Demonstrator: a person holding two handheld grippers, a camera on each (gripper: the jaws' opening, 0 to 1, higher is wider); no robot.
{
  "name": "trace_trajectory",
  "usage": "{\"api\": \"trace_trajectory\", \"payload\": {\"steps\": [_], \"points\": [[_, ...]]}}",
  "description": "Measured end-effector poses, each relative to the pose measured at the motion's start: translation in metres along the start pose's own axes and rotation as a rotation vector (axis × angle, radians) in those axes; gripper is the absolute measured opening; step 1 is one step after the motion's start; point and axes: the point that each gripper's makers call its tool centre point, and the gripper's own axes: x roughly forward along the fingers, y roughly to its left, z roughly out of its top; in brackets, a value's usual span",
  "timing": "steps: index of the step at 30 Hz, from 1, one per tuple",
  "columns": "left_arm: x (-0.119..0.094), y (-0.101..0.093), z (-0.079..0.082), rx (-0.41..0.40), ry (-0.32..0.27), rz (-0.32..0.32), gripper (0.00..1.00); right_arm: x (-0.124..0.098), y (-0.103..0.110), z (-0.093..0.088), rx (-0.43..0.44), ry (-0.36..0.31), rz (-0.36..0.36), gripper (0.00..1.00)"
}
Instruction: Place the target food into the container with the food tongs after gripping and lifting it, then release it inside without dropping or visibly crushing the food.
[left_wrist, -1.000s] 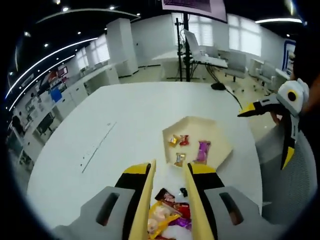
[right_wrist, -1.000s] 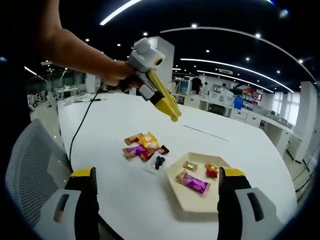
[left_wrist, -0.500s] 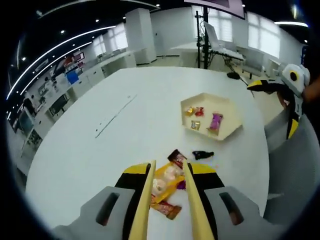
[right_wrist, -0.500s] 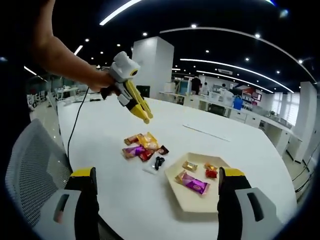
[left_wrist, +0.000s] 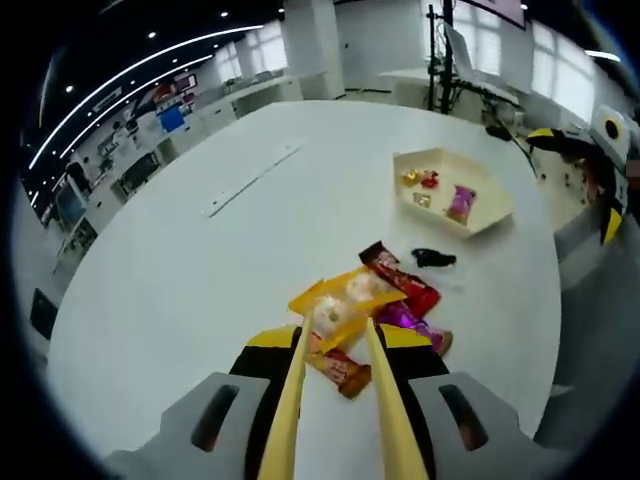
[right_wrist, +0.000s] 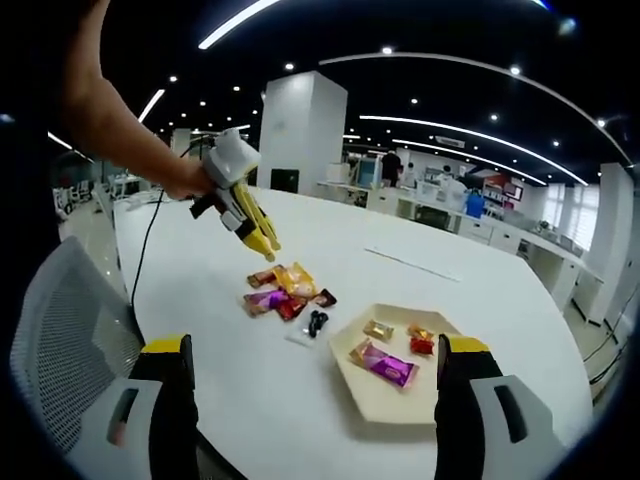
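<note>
Two grippers: both yellow-jawed and hand-held, working over a round white table (left_wrist: 180, 260).
Left gripper (left_wrist: 335, 335): its jaws stand narrowly parted with nothing between them, tips just above the near edge of the snack pile; from the right gripper view it hangs tilted over that pile (right_wrist: 262, 240).
Snack pile: a yellow wrapped pastry pack (left_wrist: 340, 295), an orange wrapper (left_wrist: 340, 370), a dark red bar wrapper (left_wrist: 400, 282) and a purple wrapper (left_wrist: 412, 322), overlapping and touching one another.
Black clip-like object (left_wrist: 432, 258): just past the pile, apart from it.
Cream hexagonal tray (left_wrist: 495, 215): farther on, well apart from the pile, already holding small wrapped sweets.
Right gripper (right_wrist: 315, 390): jaws spread wide, empty, facing the tray.
Risk: overlapping wrappers could let two packs lift together, or a slick pack slip mid-carry; a hard squeeze would likely flatten the soft pastry.
</note>
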Motion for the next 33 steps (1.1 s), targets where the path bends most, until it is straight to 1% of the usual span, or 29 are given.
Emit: {"api": "trace_trajectory", "payload": {"steps": [1, 2, 3, 4, 6, 8, 10, 11, 12, 13, 14, 15, 16, 18, 20, 21, 23, 25, 28, 30, 31, 33], "points": [[0.002, 0.001, -0.004, -0.01, 0.01, 0.006, 0.26, 0.0, -0.001, 0.0, 0.001, 0.001, -0.002, 0.99], [0.003, 0.002, -0.013, -0.017, 0.046, 0.022, 0.26, 0.0, -0.001, 0.0, 0.004, 0.001, -0.003, 0.99], [0.004, 0.002, -0.017, -0.02, 0.062, 0.024, 0.26, 0.0, -0.001, 0.0, 0.003, 0.001, -0.003, 0.99], [0.006, 0.001, -0.022, -0.042, 0.078, 0.025, 0.26, 0.0, -0.001, 0.0, 0.001, 0.002, -0.002, 0.99], [0.009, 0.005, -0.026, -0.047, 0.086, 0.057, 0.26, 0.0, 0.0, 0.0, -0.007, 0.004, 0.0, 0.99], [0.01, 0.006, -0.025, -0.067, 0.079, 0.066, 0.26, 0.0, 0.0, -0.001, -0.006, 0.005, 0.0, 1.0], [0.013, 0.007, -0.026, -0.076, 0.085, 0.073, 0.26, 0.001, 0.0, -0.002, -0.008, 0.009, 0.002, 0.99], [0.013, 0.006, -0.027, -0.087, 0.098, 0.073, 0.26, 0.001, 0.001, -0.003, -0.008, 0.012, 0.003, 0.99], [0.014, 0.005, -0.027, -0.098, 0.1, 0.061, 0.26, 0.001, 0.001, -0.002, -0.007, 0.012, 0.004, 0.99], [0.016, 0.006, -0.025, -0.096, 0.097, 0.066, 0.26, 0.001, 0.001, -0.003, -0.008, 0.013, 0.004, 0.99], [0.017, 0.009, -0.027, -0.093, 0.108, 0.081, 0.26, 0.001, 0.001, -0.002, -0.008, 0.015, 0.005, 0.99], [0.018, 0.01, -0.028, -0.106, 0.118, 0.084, 0.26, 0.001, 0.001, -0.003, -0.01, 0.016, 0.005, 0.99], [0.02, 0.01, -0.028, -0.137, 0.12, 0.074, 0.26, 0.001, 0.001, -0.003, -0.01, 0.016, 0.005, 0.99], [0.021, 0.015, -0.031, -0.126, 0.135, 0.1, 0.26, 0.001, 0.001, -0.003, -0.009, 0.017, 0.005, 0.99], [0.023, 0.014, -0.037, -0.153, 0.16, 0.091, 0.26, 0.001, 0.001, -0.003, -0.01, 0.02, 0.007, 0.99], [0.024, 0.015, -0.037, -0.159, 0.15, 0.084, 0.26, 0.001, 0.001, -0.004, -0.011, 0.021, 0.007, 0.99], [0.023, 0.013, -0.036, -0.166, 0.152, 0.079, 0.26, 0.001, 0.001, -0.004, -0.009, 0.02, 0.004, 0.99], [0.023, 0.011, -0.037, -0.157, 0.154, 0.077, 0.25, 0.001, 0.0, -0.003, -0.007, 0.021, 0.003, 0.99], [0.02, 0.008, -0.04, -0.168, 0.168, 0.064, 0.24, 0.001, 0.0, -0.003, -0.007, 0.02, 0.003, 0.99], [0.016, 0.006, -0.045, -0.165, 0.174, 0.048, 0.24, 0.001, 0.0, -0.003, -0.007, 0.019, 0.001, 0.99], [0.014, 0.002, -0.048, -0.176, 0.18, 0.026, 0.24, 0.001, 0.0, -0.003, -0.007, 0.019, 0.001, 0.99], [0.008, 0.0, -0.054, -0.192, 0.194, 0.009, 0.25, 0.001, 0.0, -0.004, -0.005, 0.02, 0.003, 0.99]]}}
